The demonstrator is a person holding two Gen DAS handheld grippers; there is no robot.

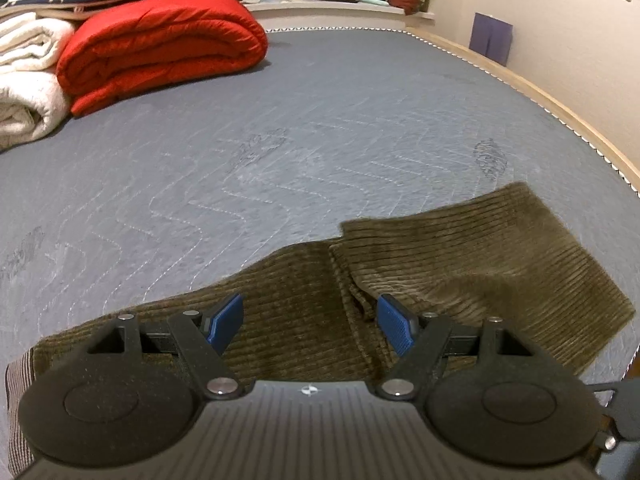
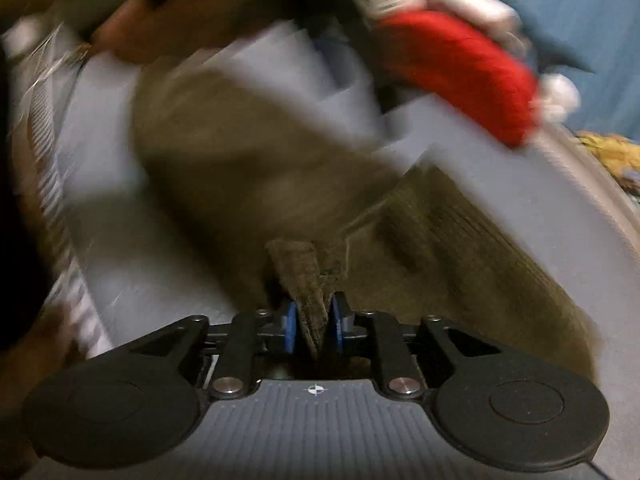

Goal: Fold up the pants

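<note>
Left wrist view: the left tongs (image 1: 310, 326) stand spread wide with nothing between the blue pads, poised over the olive corduroy pants (image 1: 460, 272). The pants lie on the grey bed (image 1: 280, 140) across the lower half of the frame, their long axis running from the lower left edge up toward the right. A seam or fold edge falls in the gap between the pads, just ahead of them, so this hand is the nearer one to the flat-lying middle of the cloth. A red folded quilt (image 1: 160, 48) sits well apart at the upper left.

Right wrist view: heavily blurred. The right tongs (image 2: 314, 328) are pinching a bunched edge of the pants (image 2: 260, 168), which trail away toward the upper left of the frame. The lifted end probably goes over the flat part next.
</note>
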